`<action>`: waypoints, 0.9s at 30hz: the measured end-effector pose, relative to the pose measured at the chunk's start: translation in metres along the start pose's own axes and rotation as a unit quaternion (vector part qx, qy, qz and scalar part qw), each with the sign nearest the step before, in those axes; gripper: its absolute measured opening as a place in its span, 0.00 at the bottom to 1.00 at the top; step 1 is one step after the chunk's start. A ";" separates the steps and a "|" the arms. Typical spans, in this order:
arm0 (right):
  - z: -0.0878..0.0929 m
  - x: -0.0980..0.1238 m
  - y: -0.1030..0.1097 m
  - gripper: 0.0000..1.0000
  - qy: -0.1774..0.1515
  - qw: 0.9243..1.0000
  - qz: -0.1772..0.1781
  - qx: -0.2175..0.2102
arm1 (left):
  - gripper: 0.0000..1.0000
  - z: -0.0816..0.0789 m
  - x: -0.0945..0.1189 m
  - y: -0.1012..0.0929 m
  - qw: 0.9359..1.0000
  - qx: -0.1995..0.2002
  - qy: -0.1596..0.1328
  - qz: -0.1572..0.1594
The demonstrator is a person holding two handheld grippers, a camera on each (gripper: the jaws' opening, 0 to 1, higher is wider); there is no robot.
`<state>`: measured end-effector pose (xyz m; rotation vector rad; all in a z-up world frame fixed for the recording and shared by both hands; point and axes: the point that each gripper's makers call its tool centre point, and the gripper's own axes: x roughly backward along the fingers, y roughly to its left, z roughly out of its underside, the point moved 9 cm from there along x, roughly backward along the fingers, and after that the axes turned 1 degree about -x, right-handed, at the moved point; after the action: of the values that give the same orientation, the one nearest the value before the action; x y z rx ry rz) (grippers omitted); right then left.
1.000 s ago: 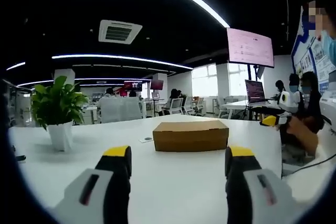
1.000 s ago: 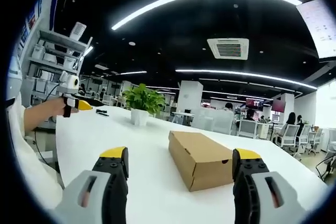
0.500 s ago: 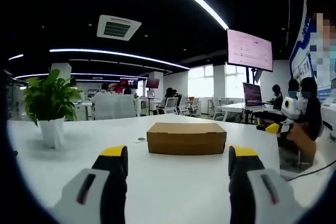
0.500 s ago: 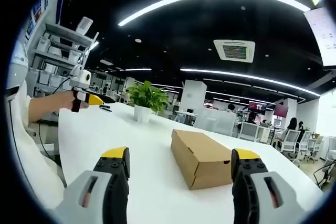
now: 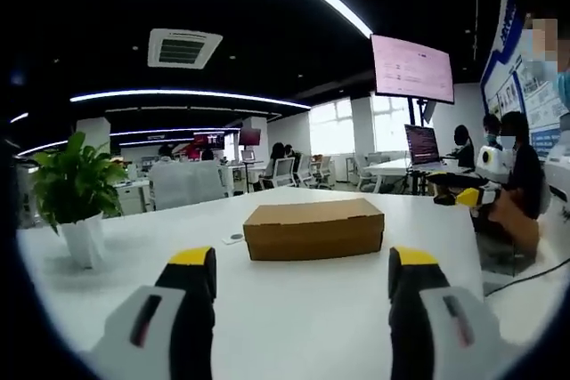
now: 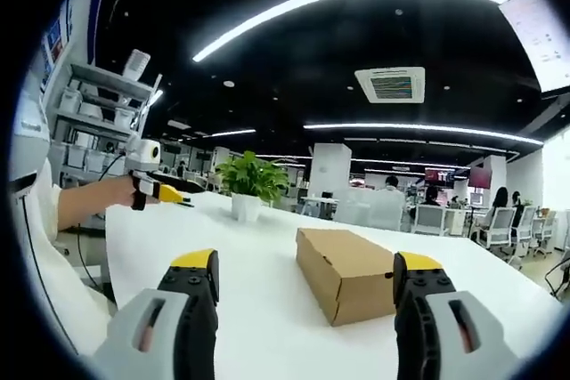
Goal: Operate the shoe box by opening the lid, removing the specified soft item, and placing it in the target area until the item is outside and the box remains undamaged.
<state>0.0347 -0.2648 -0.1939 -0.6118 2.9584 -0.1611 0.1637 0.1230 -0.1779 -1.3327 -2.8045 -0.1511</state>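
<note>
Your left tongs (image 5: 303, 264) stand wide open with nothing between the jaws, and your right tongs (image 6: 305, 266) are just as wide and hold nothing. The shoe box (image 5: 313, 230) lies closed on the white bench (image 5: 294, 309), well ahead of both tongs and touched by neither. In the left gripper view, a potted plant (image 5: 71, 198) stands apart on the bench to the box's left.

I count one box (image 5: 313, 230) on one white table (image 5: 294, 309), lid shut. Left of the box I see one plant (image 5: 71, 189). Two grippers: left (image 5: 301, 266), right (image 6: 305, 271), jaws apart.
</note>
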 end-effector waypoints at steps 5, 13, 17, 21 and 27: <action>0.002 0.000 -0.005 0.83 0.004 1.000 0.023 0.010 | 0.90 0.001 -0.004 0.001 1.000 0.023 -0.011 0.011; -0.004 -0.001 -0.001 0.81 -0.015 1.000 0.013 0.008 | 0.86 0.001 -0.007 0.005 0.999 0.022 -0.027 0.000; 0.002 -0.003 -0.001 0.80 -0.001 1.000 0.013 0.005 | 0.86 0.002 -0.009 0.010 1.000 0.017 -0.024 -0.007; 0.008 -0.006 -0.001 0.80 0.023 0.999 0.029 0.026 | 0.86 0.006 -0.012 0.012 1.000 0.013 -0.024 0.005; 0.004 -0.003 -0.004 0.78 0.001 0.999 0.041 0.003 | 0.87 0.007 -0.020 0.014 0.999 0.021 -0.030 0.036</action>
<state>0.0400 -0.2676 -0.1966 -0.4879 2.9784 -0.1638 0.1876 0.1176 -0.1856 -1.4508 -2.7854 -0.0508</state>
